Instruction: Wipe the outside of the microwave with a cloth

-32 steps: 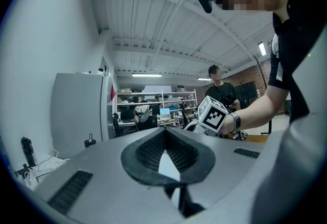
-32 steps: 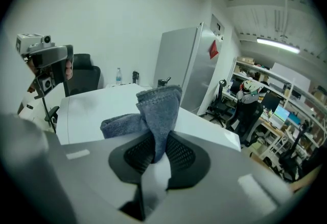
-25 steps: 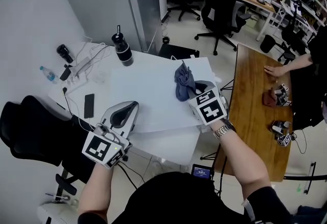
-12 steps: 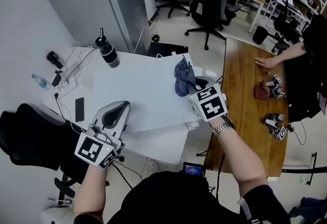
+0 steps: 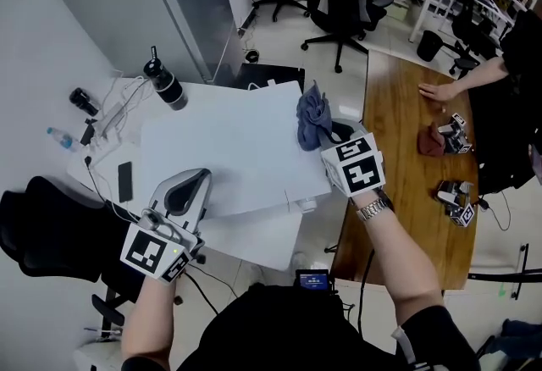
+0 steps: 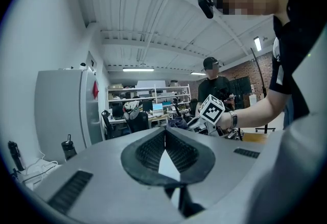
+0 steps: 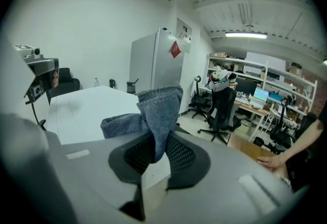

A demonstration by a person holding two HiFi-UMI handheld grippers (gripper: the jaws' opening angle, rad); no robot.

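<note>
A blue-grey cloth (image 5: 311,119) hangs bunched from my right gripper (image 5: 327,137), which is shut on it over the right edge of the white table (image 5: 229,149). In the right gripper view the cloth (image 7: 157,108) stands up between the pads of the right gripper (image 7: 157,150). My left gripper (image 5: 191,185) is at the table's front edge, shut with nothing in it. In the left gripper view the left gripper (image 6: 164,135) has its tips meeting, and the right gripper's marker cube (image 6: 212,110) shows beyond. I see no microwave in any view.
A black bottle (image 5: 165,83), cables (image 5: 114,107), a small water bottle (image 5: 61,138) and a phone (image 5: 125,181) lie at the table's left. A black chair (image 5: 47,225) stands to the left. The wooden table (image 5: 398,157) to the right bears other grippers (image 5: 453,204), with a person's hand (image 5: 439,91) on it.
Both grippers have drifted to the right across the white table. The right one has carried the cloth out to the table's right edge.
</note>
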